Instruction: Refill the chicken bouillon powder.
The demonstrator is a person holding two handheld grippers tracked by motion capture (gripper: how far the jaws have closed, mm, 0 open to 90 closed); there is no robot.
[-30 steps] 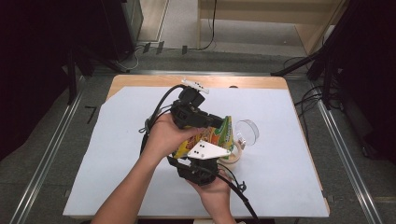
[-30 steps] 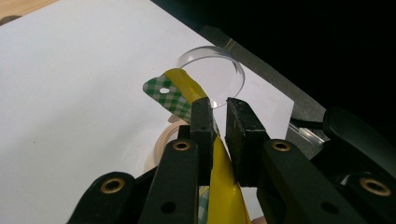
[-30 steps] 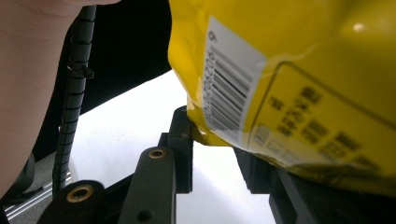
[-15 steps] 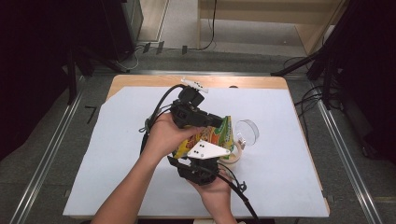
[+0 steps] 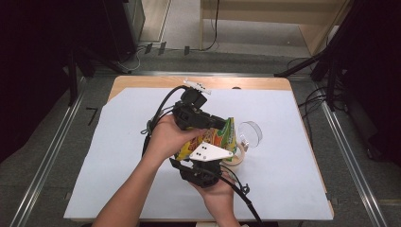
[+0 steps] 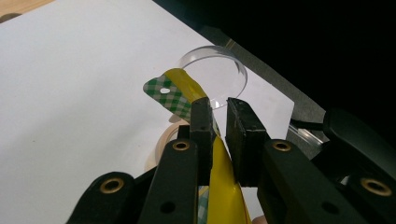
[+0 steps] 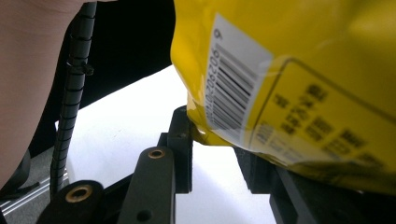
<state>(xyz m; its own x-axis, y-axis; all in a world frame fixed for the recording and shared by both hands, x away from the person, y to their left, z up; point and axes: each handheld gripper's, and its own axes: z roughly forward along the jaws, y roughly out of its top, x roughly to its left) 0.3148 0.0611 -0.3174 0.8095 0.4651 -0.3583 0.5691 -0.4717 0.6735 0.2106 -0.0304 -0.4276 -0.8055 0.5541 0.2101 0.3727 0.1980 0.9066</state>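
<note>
**Snack bag pinched between both grippers above the cup**

Right gripper [image 5: 204, 163], nearest the person, clamps the bottom seam of the yellow snack bag [image 5: 210, 139]; right gripper view has the seam [image 7: 205, 135] wedged between the jaws, barcode panel bulging above. Left gripper [image 5: 208, 124] is closed on the upper part of the bag, below the green-checked hang tab [image 6: 168, 93]. The bag hangs in the air over the white sheet [image 5: 94, 165], tilted, tab end toward the clear plastic cup [image 5: 249, 133], with a tape roll [image 5: 236, 156] just beside and under it.

Handling, as a guess: light, soft, crinkly film, slick surface, contents probably crushable. Take it at the flat sealed seams, not the puffy middle; a pull apart at the top could tear suddenly and spill.

Views: the high view gives the layout, bag over roll and cup. Left gripper view alone gives the tab hole and cup rim [image 6: 219, 51] beyond the jaws. Right gripper view gives the barcode and the seam pinch.
</note>
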